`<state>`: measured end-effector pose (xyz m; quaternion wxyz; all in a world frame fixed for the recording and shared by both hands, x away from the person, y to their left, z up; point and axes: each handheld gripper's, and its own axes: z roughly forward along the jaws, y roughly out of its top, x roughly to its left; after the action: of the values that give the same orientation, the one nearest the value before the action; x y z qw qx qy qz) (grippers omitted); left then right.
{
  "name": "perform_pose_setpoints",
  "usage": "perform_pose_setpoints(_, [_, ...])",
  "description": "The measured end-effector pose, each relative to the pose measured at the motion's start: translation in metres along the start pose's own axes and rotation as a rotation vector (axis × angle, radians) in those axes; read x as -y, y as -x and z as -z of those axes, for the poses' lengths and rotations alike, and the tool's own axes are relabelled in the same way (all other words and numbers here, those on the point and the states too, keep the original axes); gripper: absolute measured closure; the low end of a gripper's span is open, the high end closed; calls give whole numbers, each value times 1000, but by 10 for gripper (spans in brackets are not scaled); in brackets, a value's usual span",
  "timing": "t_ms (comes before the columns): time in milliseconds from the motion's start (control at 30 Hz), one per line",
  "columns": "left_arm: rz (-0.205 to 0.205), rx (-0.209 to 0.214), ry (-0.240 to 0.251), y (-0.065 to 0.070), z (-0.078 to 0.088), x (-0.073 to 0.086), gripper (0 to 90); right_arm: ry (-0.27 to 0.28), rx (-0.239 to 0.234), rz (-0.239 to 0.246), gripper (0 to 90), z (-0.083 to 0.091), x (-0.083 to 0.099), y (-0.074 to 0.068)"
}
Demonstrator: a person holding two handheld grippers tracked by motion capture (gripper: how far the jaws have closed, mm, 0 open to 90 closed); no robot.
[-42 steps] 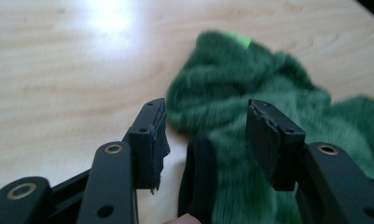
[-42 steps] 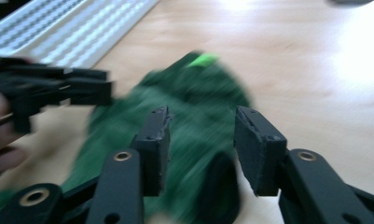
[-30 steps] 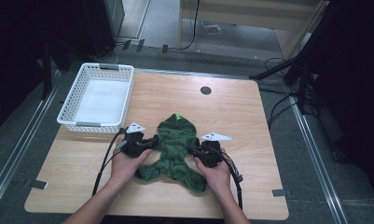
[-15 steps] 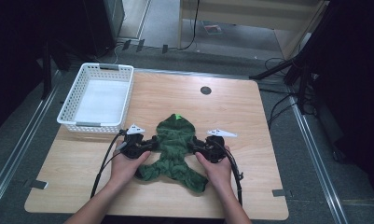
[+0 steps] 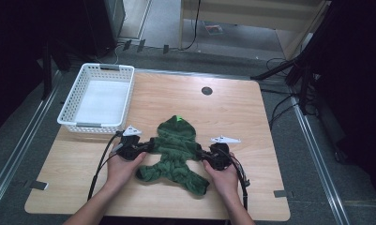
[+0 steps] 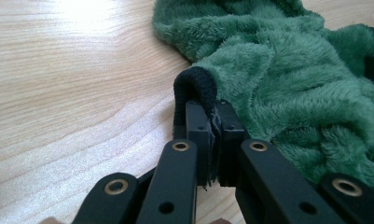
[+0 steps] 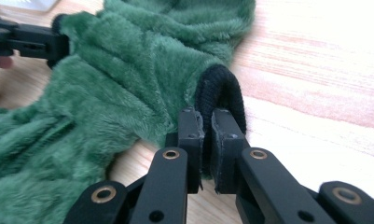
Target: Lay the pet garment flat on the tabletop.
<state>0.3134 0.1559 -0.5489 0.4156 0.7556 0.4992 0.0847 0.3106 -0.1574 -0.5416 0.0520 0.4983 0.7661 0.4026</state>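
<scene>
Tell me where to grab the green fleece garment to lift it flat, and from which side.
Take the green fleece garment by its two black ribbed sleeve cuffs, coming in level from either side. The sleeves stick out sideways on the table, and the firm cuffs fit between the jaws, as the left gripper and right gripper show.

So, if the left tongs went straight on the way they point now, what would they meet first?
Probably the green plush garment itself: the left tongs are shut on its black cuff, and the fleece body lies directly ahead. Beyond it, the right tongs face them.
</scene>
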Motion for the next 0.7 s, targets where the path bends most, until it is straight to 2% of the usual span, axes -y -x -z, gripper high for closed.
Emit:
perform_pose_setpoints(67, [-1, 5, 4, 0, 1, 0, 876, 6, 19, 12, 827, -2, -1, -2])
perform_pose_setpoints(100, [-9, 15, 10, 1, 2, 0, 859, 18, 24, 20, 775, -1, -1, -3])
perform_pose_setpoints(167, [-27, 8, 22, 4, 6, -1, 751, 59, 27, 34, 552, 3, -4, -7])
perform_pose_setpoints(200, [-26, -2, 36, 5, 8, -2, 670, 77, 29, 29, 498, 6, -5, -8])
perform_pose_setpoints(300, [-25, 4, 102, 8, 17, -9, 606, 179, 13, 19, 490, 21, -16, -13])
perform_pose_setpoints(333, [-25, 4, 102, 8, 17, -9, 605, 179, 13, 19, 490, 21, -16, -13])
perform_pose_setpoints(367, [-25, 14, 127, 12, 17, -15, 609, 228, 3, 45, 583, 26, -27, -21])
perform_pose_setpoints(433, [-44, 36, 129, 20, 11, -22, 643, 218, -15, 68, 672, 20, -33, -28])
perform_pose_setpoints(500, [-59, 63, 93, 25, 0, -25, 740, 167, 16, 92, 741, 2, -36, -35])
perform_pose_setpoints(567, [-26, 61, 38, 23, -11, -24, 812, 98, 23, 73, 780, -16, -34, -35])
perform_pose_setpoints(600, [-26, 61, 38, 23, -11, -24, 837, 98, 23, 73, 780, -16, -34, -35])
perform_pose_setpoints(633, [-16, 37, -3, 20, -19, -21, 858, 39, 55, 68, 789, -31, -31, -33])
perform_pose_setpoints(700, [-13, 31, -14, 18, -22, -20, 882, 23, 71, 69, 806, -40, -30, -28])
